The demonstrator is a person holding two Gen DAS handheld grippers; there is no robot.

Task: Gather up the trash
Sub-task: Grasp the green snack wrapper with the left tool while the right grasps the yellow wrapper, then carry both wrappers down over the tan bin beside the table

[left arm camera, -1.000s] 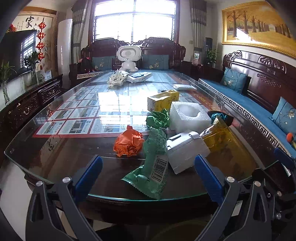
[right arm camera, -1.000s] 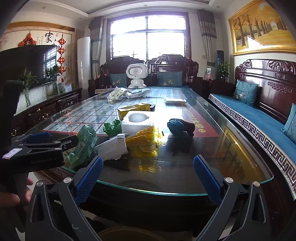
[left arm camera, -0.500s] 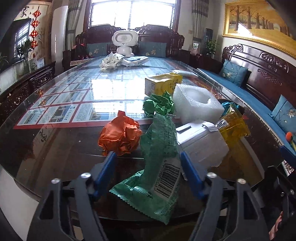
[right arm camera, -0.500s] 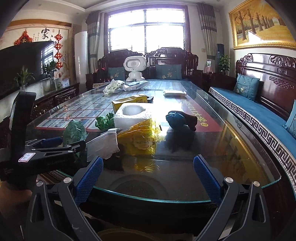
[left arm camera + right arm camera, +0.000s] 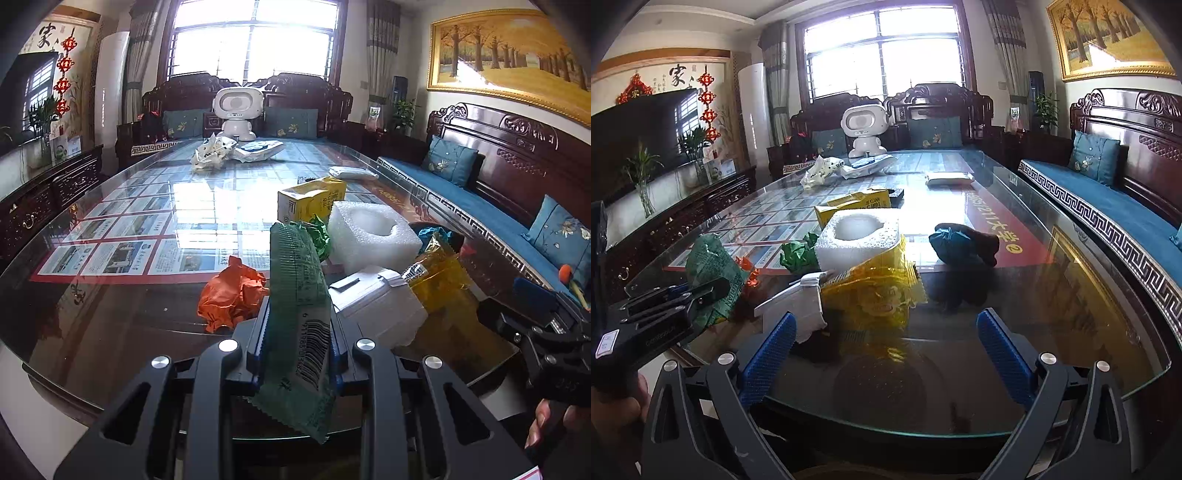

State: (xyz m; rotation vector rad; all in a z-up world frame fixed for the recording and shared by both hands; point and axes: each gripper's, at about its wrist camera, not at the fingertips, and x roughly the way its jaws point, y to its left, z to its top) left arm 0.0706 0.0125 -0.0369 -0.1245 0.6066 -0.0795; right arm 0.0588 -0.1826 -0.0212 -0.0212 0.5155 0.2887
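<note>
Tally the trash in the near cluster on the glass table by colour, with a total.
Green: 2, the green wrapper pinched in the left gripper, and a crumpled green ball
Orange: 1, crumpled orange paper
Yellow: 2, yellow bag, yellow carton
White: 2, foam block, white box
Teal: 1, teal bundle
Total: 8

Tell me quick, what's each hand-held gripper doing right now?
Left hand-held gripper: closed on the green snack wrapper.
Right hand-held gripper: open, holding nothing.
</note>
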